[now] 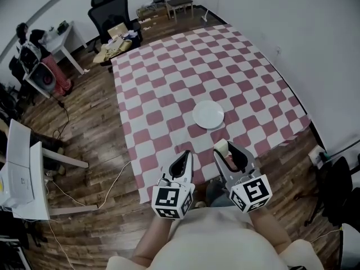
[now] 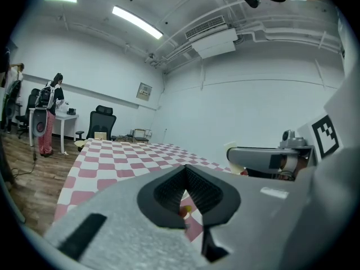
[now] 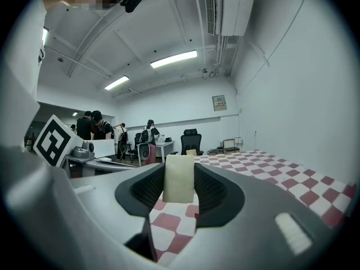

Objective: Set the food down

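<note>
So, the right gripper (image 1: 228, 151) has its two jaws squeezed onto the food (image 3: 179, 179), a pale, flat block that stands up straight between the dark pads. It hangs in the air over the near edge of the table (image 1: 256, 66), which has a red and white checked cloth (image 1: 169, 83) on it. The left gripper (image 1: 183, 157) is just beside it, with its jaw tips pressed together. A tiny orange and yellow bit shows low in the gap behind those tips, and I cannot tell what it is. A white plate (image 1: 208, 115) lies on the cloth, farther out from the food and a little to the left, with nothing on it. I think the plate is the best spot for the food. To do this well, the right gripper should go forward and a bit left until the food is right over the middle of the plate. Then it should come down slowly until the bottom of the food touches the plate. Only then should the jaws open, and gently, so the block does not drop or tip over. Because the block is thin and tall, it may fall flat when let go, so laying it down a little first could help. After that, the gripper should pull back slowly so it does not knock the food. The left gripper should wait off to the side, away from the plate.
</note>
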Demonstrator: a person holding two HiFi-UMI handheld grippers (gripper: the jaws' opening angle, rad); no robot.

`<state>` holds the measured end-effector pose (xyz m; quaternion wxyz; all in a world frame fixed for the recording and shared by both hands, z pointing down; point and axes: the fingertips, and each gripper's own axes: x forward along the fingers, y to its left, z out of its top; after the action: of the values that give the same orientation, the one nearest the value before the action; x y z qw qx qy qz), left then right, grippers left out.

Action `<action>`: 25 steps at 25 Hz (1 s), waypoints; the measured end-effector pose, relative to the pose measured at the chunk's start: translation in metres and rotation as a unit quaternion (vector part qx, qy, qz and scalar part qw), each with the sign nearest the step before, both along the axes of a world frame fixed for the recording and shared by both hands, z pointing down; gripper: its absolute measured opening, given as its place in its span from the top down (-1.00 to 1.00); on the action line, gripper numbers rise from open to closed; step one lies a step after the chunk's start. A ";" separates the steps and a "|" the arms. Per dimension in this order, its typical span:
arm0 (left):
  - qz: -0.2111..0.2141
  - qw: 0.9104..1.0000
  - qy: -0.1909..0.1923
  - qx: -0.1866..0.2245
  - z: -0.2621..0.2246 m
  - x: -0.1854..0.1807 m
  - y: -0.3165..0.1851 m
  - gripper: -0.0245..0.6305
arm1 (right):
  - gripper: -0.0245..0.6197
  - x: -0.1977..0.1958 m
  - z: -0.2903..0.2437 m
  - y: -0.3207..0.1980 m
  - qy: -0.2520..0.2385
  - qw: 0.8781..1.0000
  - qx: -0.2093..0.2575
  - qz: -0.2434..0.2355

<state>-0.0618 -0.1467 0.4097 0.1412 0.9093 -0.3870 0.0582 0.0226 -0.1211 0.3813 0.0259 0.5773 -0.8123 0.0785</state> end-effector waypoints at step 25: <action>-0.106 0.994 -0.006 -0.026 0.016 0.022 -0.091 0.90 | 0.42 0.049 0.052 -0.124 0.047 0.993 -0.073 -0.083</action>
<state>-0.0398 -0.2373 0.4256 0.1682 0.8587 -0.4806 0.0583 0.0712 -0.2455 0.4328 0.1127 0.5077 -0.8473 0.1076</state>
